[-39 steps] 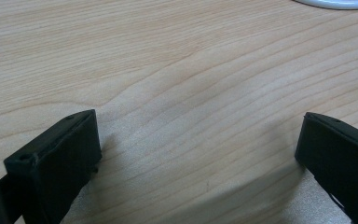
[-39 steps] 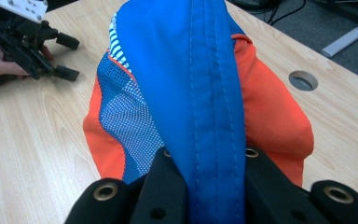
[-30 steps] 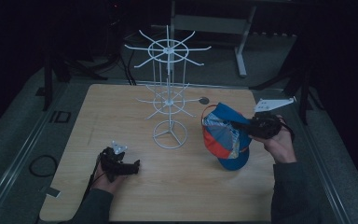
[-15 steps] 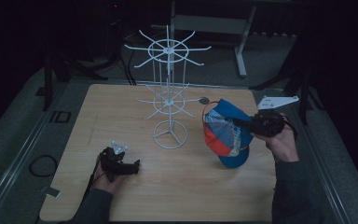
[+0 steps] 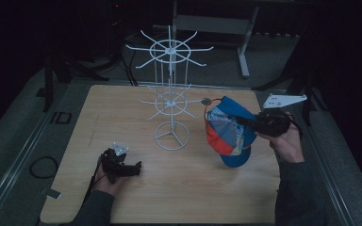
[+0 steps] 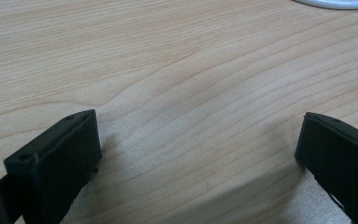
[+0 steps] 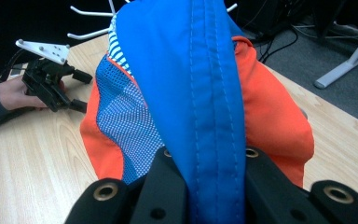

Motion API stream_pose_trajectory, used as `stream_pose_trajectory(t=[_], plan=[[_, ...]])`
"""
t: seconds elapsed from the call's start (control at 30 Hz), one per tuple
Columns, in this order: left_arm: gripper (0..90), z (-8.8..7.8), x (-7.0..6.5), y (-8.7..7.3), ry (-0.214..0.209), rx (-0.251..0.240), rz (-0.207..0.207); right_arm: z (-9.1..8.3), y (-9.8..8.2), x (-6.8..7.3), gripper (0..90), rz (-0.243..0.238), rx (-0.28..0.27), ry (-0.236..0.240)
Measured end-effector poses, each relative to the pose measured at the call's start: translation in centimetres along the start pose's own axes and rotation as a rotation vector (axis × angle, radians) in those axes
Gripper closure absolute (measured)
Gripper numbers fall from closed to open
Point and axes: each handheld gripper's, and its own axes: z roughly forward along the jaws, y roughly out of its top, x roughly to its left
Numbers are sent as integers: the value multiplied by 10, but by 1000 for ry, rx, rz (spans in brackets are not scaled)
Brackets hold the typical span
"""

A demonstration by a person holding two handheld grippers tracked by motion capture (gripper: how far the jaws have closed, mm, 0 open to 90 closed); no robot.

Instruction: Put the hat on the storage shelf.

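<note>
Right hand-held gripper (image 7: 205,186) is pinching the floppy blue-and-orange mesh fabric cap (image 5: 228,129) by its stiffer brim, probably the best hold; left hand-held gripper (image 5: 134,168) is idling wide open.

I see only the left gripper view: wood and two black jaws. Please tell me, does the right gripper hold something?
Observer: Yes, the right gripper is shut on a blue and orange cap.
Operator: Is the cap on the table?
Observer: It is held up; its brim seems to touch the table.
Operator: What stands near it?
Observer: A white wire rack, beside the cap, with bare hooks.
</note>
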Motion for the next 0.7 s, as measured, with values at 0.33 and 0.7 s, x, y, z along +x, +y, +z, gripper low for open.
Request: stream_pose_trajectory(t=[0.33, 0.7], plan=[[1, 0, 0, 0, 0, 0, 0, -1, 9, 2, 878, -1, -42, 25], [1, 0, 0, 0, 0, -1, -1, -3, 19, 5, 879, -6, -96, 43]])
